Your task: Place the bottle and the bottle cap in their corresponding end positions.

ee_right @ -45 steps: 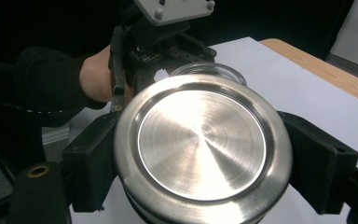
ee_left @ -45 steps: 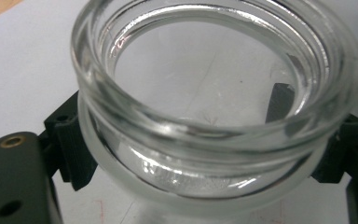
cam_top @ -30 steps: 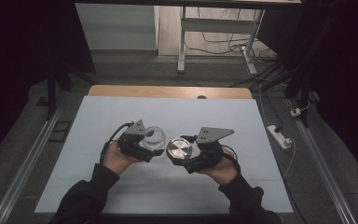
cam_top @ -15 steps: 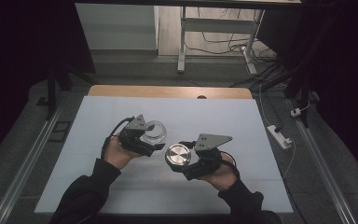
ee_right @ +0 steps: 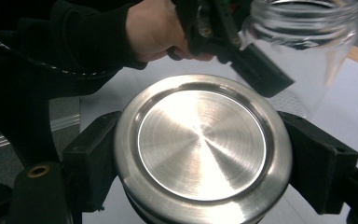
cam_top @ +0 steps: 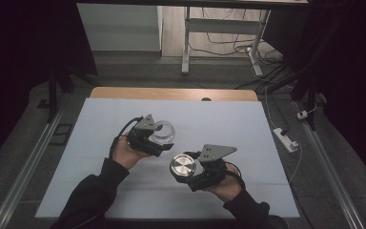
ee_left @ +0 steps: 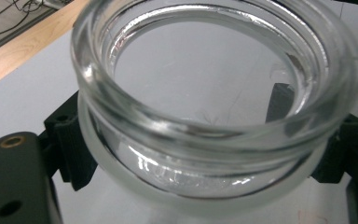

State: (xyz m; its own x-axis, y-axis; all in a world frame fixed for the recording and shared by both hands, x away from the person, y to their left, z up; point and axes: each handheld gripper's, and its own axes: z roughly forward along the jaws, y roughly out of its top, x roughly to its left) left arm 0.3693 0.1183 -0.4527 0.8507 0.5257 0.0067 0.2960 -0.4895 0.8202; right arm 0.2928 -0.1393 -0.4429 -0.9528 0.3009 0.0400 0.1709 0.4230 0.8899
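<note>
glass jar (cam_top: pixel 164 132) | clamped below its rim by left gripper (cam_top: pixel 153 139) | rigid, slick, breakable | metal lid (cam_top: pixel 183 167) clamped edgewise in right gripper (cam_top: pixel 194 172) | light, stiff

- We count one clear glass jar (cam_top: pixel 163 132) with a wide open mouth.
- We count one round brushed-metal lid (cam_top: pixel 183 166).
- We see two black two-jaw grippers: the left gripper (cam_top: pixel 158 138) and the right gripper (cam_top: pixel 187 172).
- We count two hands, the left hand (cam_top: pixel 126 153) and the right hand (cam_top: pixel 225 187).
- We see one pale blue table top (cam_top: pixel 228 121).
- We count one white power strip (cam_top: pixel 286 139) on the floor.
</note>
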